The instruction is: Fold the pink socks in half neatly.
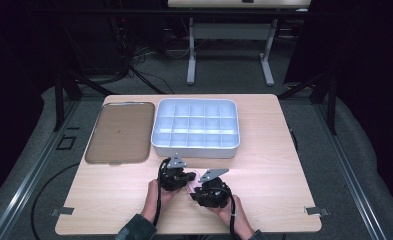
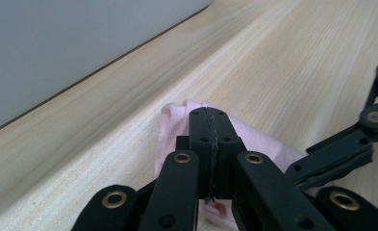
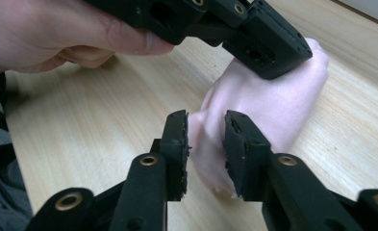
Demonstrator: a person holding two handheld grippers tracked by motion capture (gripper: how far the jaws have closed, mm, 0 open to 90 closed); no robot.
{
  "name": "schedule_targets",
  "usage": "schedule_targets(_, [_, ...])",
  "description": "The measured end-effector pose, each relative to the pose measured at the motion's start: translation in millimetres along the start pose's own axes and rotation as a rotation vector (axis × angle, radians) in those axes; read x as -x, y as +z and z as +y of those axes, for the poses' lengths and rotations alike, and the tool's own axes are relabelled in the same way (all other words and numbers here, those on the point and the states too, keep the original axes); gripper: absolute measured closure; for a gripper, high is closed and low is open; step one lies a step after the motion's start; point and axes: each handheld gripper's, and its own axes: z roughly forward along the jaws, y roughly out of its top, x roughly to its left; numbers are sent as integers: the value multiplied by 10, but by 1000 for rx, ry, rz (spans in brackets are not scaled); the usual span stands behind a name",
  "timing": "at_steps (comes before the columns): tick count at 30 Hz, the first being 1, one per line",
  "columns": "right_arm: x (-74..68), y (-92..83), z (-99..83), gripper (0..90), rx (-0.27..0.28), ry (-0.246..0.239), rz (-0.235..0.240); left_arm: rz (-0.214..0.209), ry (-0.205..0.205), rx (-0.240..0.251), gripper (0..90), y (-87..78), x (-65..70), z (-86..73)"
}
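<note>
Your left gripper [image 2: 209,144] fingers clenched on soft pink cloth [image 3: 268,106] | your right gripper [image 3: 206,151] fingers parted around its near end | pale wooden surface [image 1: 264,165] beneath

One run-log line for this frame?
left gripper: shut on pink cloth | right gripper: open around cloth | divided tray: empty

Overhead table [image 1: 264,150] view, two close-ups
</note>
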Motion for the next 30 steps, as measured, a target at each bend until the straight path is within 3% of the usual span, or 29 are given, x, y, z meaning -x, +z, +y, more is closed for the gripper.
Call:
schedule_targets(5, [121,-217,-39,585,-11,45,16,13,-3,9,899,-4,12,-12])
schedule_targets(10, [250,-318,-21,563,9,106,0,17,-13,13,899,-4,20,-18])
schedule_targets(13, [276,-248,58,534,-28,124,-40,18,-17,16,899,-3,21,-21])
schedule_targets(14, [279,-150,105,507,-48,138,-65,19,-18,15,899,-5,20,-23])
schedule_targets(22, [270,44,146,417,-76,156,-76,17,-20,30,899,-10,14,-49])
schedule_targets(25, [272,40,185,418,-47,155,-75,19,-20,30,898,-9,19,-47])
schedule_targets(30, [282,121,216,413,-66,161,-73,18,-21,30,898,-14,11,-51])
